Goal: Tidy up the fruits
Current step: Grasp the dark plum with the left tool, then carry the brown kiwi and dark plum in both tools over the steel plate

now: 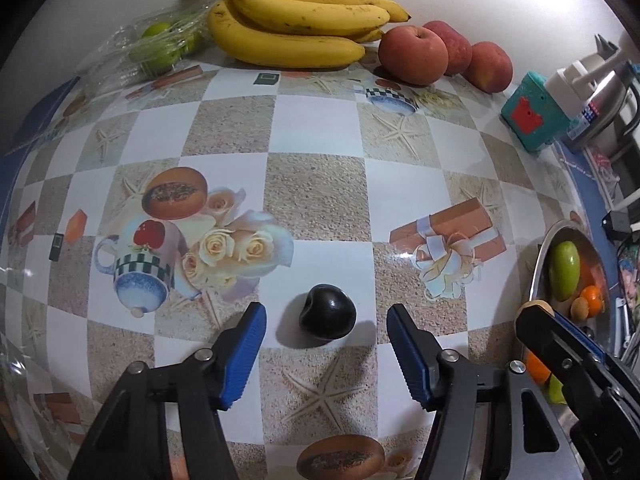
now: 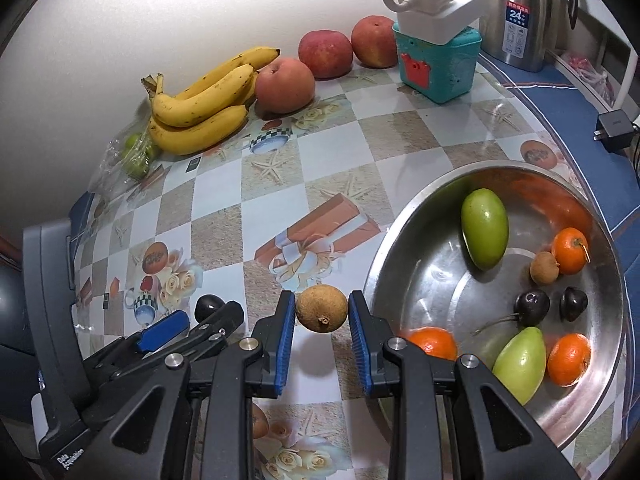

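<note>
At far left of the right wrist view, the left gripper (image 2: 192, 330) reaches toward a dark cherry (image 2: 209, 306) on the checkered desk (image 2: 328, 160). Its own camera shows the cherry (image 1: 327, 317) lying low in the frame between spread blue pads (image 1: 244, 354), neither touching it. Bananas (image 1: 296, 24) and three apples (image 1: 414, 54) line the upper edge by the wall. At lower centre of the right wrist view, the right gripper (image 2: 322, 334) pinches a brown longan (image 2: 322, 308) just beside the steel bowl (image 2: 400, 240). To the right, the bowl holds green fruits, small oranges, another longan and two cherries.
</note>
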{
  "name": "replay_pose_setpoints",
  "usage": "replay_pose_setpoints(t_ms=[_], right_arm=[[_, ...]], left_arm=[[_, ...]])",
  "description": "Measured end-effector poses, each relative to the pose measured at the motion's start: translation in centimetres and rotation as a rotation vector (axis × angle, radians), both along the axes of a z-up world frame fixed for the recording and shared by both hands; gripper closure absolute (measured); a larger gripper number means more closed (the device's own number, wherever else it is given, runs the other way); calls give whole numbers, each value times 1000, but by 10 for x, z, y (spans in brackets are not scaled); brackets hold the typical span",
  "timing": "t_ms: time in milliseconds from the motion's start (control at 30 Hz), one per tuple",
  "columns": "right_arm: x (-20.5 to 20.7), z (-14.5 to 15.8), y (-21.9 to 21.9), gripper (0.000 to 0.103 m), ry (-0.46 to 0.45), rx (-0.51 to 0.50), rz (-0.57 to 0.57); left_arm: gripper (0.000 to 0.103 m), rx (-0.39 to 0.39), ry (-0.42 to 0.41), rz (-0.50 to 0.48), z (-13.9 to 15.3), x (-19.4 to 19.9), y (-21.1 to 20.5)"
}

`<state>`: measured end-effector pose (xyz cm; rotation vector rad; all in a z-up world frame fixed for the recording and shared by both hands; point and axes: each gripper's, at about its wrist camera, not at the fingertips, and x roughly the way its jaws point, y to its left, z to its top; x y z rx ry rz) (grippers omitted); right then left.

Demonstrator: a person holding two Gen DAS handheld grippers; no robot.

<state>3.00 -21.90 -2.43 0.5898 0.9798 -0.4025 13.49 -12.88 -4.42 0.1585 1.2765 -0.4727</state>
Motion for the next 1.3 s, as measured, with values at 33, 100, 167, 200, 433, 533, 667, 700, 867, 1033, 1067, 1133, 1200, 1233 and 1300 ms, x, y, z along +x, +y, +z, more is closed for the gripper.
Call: replay_pose_setpoints(t_ms=[33,100,167,200,433,533,667,700,867,1033,1067,1133,1200,1233,1300], right_arm=[[0,0,0,75,1,1,0],[-2,-1,-1,75,1,2,0],[-2,-1,-1,75,2,2,-2],[-3,-1,-1,75,0,3,-2],[-4,0,-1,75,-3,5,5],[-3,0,0,75,-1,5,7],[-3,-1,1,75,4,5,8],[-3,-2,1,75,5,6,8],[-2,-4,2,75,11,7,10],[-1,-5,3,75,14,8,15],[-1,-5,2,75,13,8,15],[-2,-4,2,75,11,7,14],[-3,-3,2,75,10,6,14],[-3,-3,2,75,9,5,15],[-4,-2,3,75,8,5,17]], left_arm=[[36,5,-3,-2,-1,-1,-1],[37,15,-5,-10,-4,-3,-7],[40,31,-21,-19,-8,-6,-13],[41,44,-30,-24,-9,-7,-15],[62,57,-48,-15,-12,-9,-23],[65,51,-45,-8,-13,-7,-22],[72,35,-37,-12,-8,-6,-14],[72,35,-37,-13,-5,-6,-11],[72,29,-31,-10,-1,-6,-8],[72,4,-12,-10,0,-6,-7],[72,1,-12,-10,1,-6,-7],[72,-9,-9,-9,4,-7,-6],[72,-21,-10,-7,8,-8,-5],[72,-26,-12,-6,11,-8,-4],[72,-34,-22,-3,17,-9,-1]])
